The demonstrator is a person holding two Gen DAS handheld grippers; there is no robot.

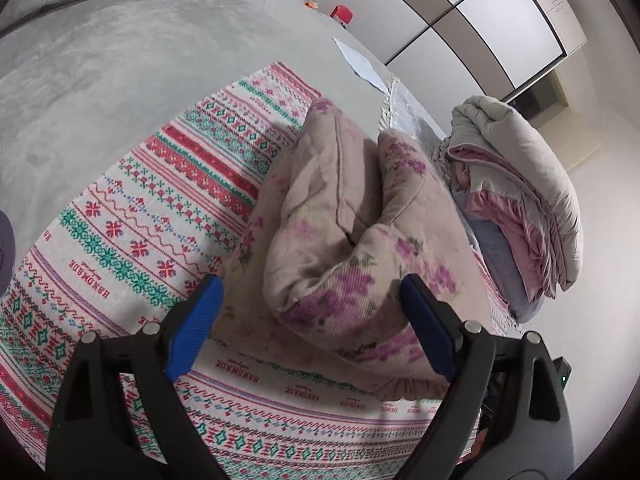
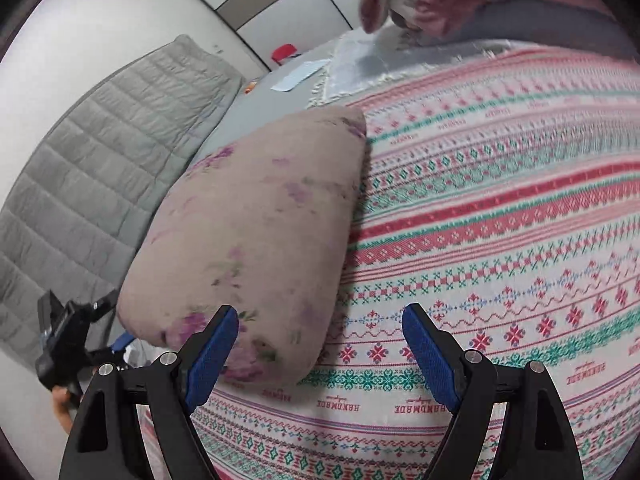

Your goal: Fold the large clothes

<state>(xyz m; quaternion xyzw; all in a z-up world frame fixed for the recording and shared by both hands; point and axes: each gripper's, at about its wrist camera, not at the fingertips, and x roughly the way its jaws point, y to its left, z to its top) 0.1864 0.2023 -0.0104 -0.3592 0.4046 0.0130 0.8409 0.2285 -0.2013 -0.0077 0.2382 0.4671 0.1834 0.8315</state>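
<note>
A folded beige blanket with purple flowers (image 1: 344, 216) lies in a thick bundle on a striped red, green and white patterned cloth (image 1: 140, 220). My left gripper (image 1: 312, 320) is open, its blue pads on either side of the bundle's near corner without pressing on it. In the right wrist view the same blanket (image 2: 256, 232) lies to the left on the patterned cloth (image 2: 500, 240). My right gripper (image 2: 320, 344) is open just above the cloth; its left finger overlaps the blanket's near corner and nothing is gripped.
A stack of folded white, pink and lilac bedding (image 1: 520, 200) sits at the right edge. The grey bed surface (image 1: 100, 80) carries a white paper (image 1: 362, 65) and a red object (image 1: 341, 14). A grey quilt (image 2: 80, 160) lies left. The left tool's black frame (image 2: 68, 340) shows at lower left.
</note>
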